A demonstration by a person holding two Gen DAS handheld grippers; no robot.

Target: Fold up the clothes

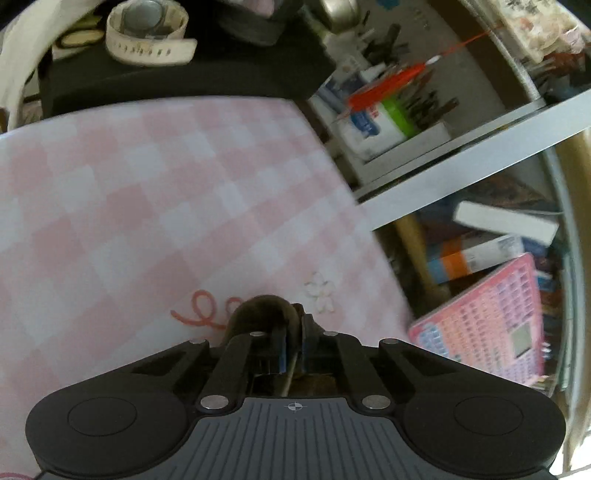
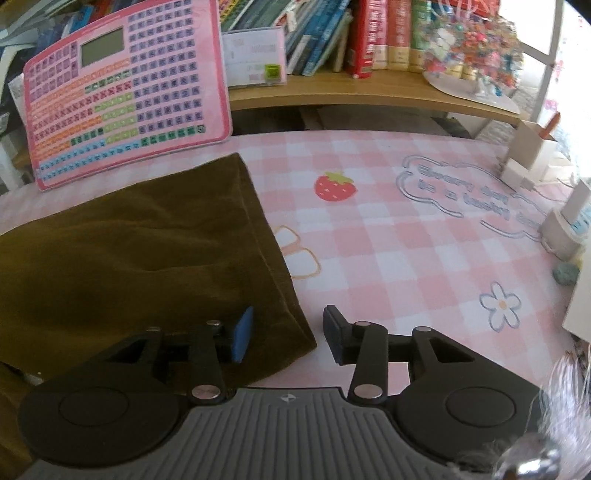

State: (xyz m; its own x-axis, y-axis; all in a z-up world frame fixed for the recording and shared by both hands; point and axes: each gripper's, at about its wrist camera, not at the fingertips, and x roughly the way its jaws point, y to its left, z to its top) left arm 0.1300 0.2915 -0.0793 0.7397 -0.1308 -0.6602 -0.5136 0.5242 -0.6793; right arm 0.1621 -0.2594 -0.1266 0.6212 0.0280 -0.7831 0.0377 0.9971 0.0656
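Nearest in the left wrist view, the left gripper (image 1: 291, 332) has its jaws drawn almost together on a small bunched fold of dark olive-brown cloth (image 1: 264, 308) that rises just ahead of the fingertips, so it reads as pinching the garment. Past that bunch the pink checked table cover (image 1: 147, 192) runs bare to its far edge, where a dark box carrying a white watch (image 1: 147, 31) stands beyond.

In the right wrist view the right gripper (image 2: 288, 336) stands part open, its jaws straddling the near right corner of the olive-brown garment (image 2: 147, 258) without pressing it: the blue-padded finger lies over the cloth, the other over the cover just beside the hem. The garment lies flat on the left part of the table. Its right hem runs as a long straight line away from this gripper toward the pink keypad board (image 2: 125, 92), which leans at the far left edge, its foot near the garment's far corner.

To the right of the hem the cover is open as far as the strawberry print (image 2: 334, 186) and the lettering beyond. That leaves room, by this judgement, to carry the held edge across. Small white containers (image 2: 565, 229) crowd the right edge.
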